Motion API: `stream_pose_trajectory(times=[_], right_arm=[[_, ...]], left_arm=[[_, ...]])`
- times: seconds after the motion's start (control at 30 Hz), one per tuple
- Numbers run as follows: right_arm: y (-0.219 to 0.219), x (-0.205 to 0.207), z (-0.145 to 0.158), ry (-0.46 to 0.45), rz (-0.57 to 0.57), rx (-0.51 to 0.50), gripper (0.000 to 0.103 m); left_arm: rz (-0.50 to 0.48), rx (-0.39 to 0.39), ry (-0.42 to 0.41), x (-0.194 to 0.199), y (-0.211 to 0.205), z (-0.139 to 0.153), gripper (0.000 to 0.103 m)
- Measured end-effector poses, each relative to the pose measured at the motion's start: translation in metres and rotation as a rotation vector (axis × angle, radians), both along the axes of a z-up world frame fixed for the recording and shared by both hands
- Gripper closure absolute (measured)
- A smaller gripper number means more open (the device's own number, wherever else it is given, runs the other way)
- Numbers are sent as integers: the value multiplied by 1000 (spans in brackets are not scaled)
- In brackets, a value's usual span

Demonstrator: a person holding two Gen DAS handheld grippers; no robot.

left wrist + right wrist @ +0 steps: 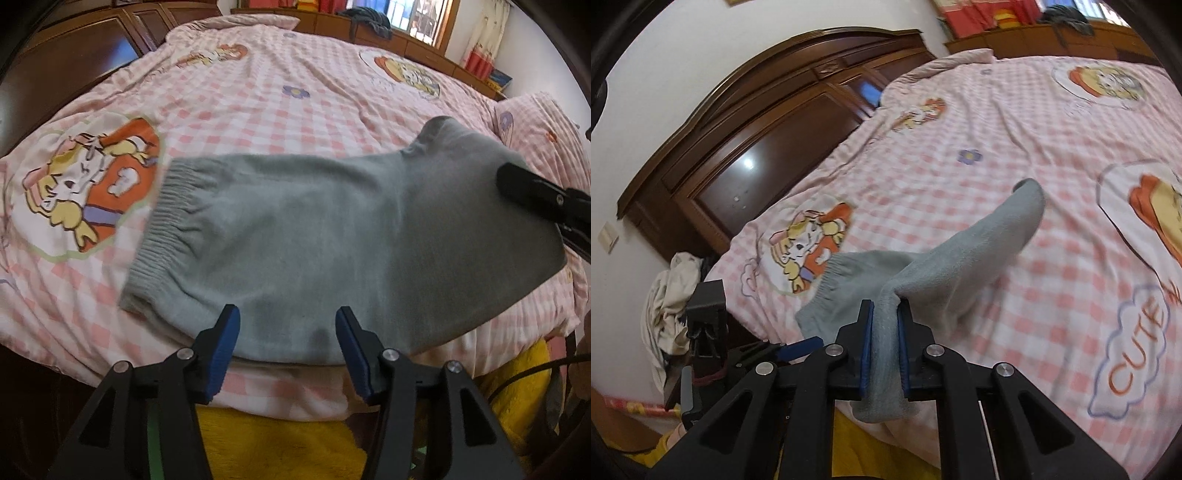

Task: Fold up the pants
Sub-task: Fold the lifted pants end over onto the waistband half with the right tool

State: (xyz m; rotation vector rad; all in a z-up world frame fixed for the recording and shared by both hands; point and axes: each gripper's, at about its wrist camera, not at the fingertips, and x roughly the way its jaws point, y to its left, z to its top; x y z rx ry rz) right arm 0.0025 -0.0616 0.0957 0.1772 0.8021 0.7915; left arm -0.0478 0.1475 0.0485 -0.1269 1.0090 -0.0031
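Midway through the fold, the right gripper (885, 308) is pinching the grey pants (332, 236) at lower centre of its view, lifting one end off the checked quilt (258, 92), while the left gripper (287, 328) is standing open and empty at the near edge.

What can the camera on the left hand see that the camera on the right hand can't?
Only the left wrist view shows the window, the curtain and the open left hand-held gripper with nothing between its pads.

Only the right wrist view shows the right hand-held gripper shut on the grey cloth, plus a heap of pale clothes beside the bed.

Both show the grey pants on the pink checked bedspread.
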Motion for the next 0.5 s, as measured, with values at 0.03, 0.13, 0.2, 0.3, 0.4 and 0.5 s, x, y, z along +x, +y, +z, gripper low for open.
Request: stream_pose_trajectory(times=[0.03, 0.13, 0.2, 0.3, 0.4, 0.5], right_arm=[[8, 1, 3, -9, 15, -10, 90], [28, 1, 8, -38, 57, -39, 91], [42, -1, 11, -55, 88, -60, 91], [67, -8, 15, -94, 156, -93, 91], [96, -15, 15, -116, 224, -125, 91], [125, -17, 8, -113, 283, -160, 91]], left_arm=[[6, 2, -5, 0, 5, 2, 46], [30, 36, -17, 1, 21, 8, 46], [54, 50, -21, 1, 36, 11, 46], [100, 45, -25, 1, 60, 12, 46], [160, 29, -24, -1, 88, 12, 46], [195, 19, -23, -5, 106, 10, 46]])
